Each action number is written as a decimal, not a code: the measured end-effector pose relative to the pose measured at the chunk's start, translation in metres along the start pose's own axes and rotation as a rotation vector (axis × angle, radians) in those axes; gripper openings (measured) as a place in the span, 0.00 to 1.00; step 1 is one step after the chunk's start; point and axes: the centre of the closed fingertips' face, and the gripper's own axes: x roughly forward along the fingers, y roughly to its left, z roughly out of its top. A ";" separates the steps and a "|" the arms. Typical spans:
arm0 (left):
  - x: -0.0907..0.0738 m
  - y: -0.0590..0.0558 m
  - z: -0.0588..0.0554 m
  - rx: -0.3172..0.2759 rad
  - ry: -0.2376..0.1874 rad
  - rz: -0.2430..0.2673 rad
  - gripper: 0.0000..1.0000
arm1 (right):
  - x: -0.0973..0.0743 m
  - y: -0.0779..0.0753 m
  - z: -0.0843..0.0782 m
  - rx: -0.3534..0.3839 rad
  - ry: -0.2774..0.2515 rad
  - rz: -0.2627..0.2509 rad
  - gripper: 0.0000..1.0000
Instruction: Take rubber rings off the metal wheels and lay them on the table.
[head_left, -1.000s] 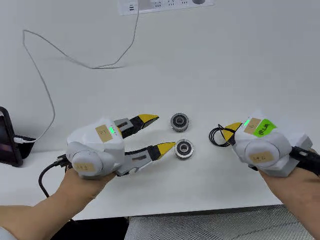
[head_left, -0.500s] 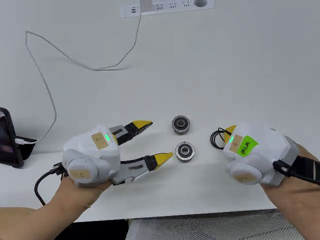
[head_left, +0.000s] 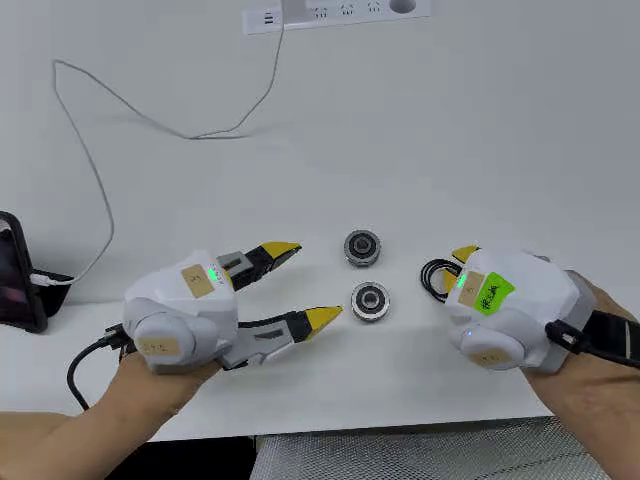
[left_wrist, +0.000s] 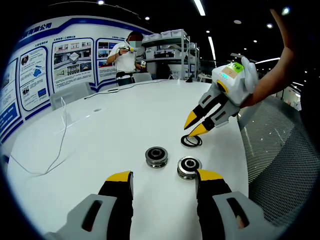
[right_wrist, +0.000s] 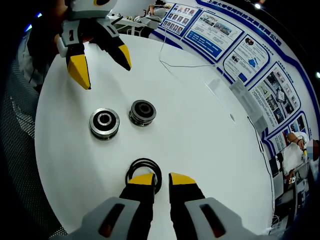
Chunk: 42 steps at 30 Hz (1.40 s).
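Note:
Two bare metal wheels (head_left: 362, 247) (head_left: 369, 300) lie flat on the white table (head_left: 450, 130), between the grippers. Black rubber rings (head_left: 437, 277) lie stacked flat to their right. My left gripper (head_left: 303, 283) is open, its yellow tips just left of the wheels (left_wrist: 156, 156) (left_wrist: 189, 167). The right gripper (right_wrist: 162, 179) hovers at the rings (right_wrist: 143, 171) with its jaws a narrow gap apart and nothing between them. From the left gripper view, the right gripper (left_wrist: 196, 125) sits just above the rings (left_wrist: 191, 141).
A white cable (head_left: 100, 150) runs across the table from a power strip (head_left: 330, 10) at the back. A dark device (head_left: 15, 275) stands at the left edge. The table's front edge (head_left: 400, 418) is close below the grippers.
The left gripper has drawn back to the left, away from the wheels. The right gripper has rolled and shifted slightly at the rings. The wheels and rings have stayed put.

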 end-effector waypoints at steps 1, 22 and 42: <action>0.000 0.000 0.000 -0.001 0.000 0.000 0.51 | -0.001 0.000 0.000 0.006 -0.003 0.001 0.13; -0.008 -0.005 0.003 -0.017 -0.012 0.002 0.55 | -0.024 0.013 0.006 0.151 -0.107 0.065 0.31; -0.035 -0.017 0.000 -0.049 -0.031 0.018 0.65 | -0.047 0.036 0.014 0.272 -0.189 0.150 0.76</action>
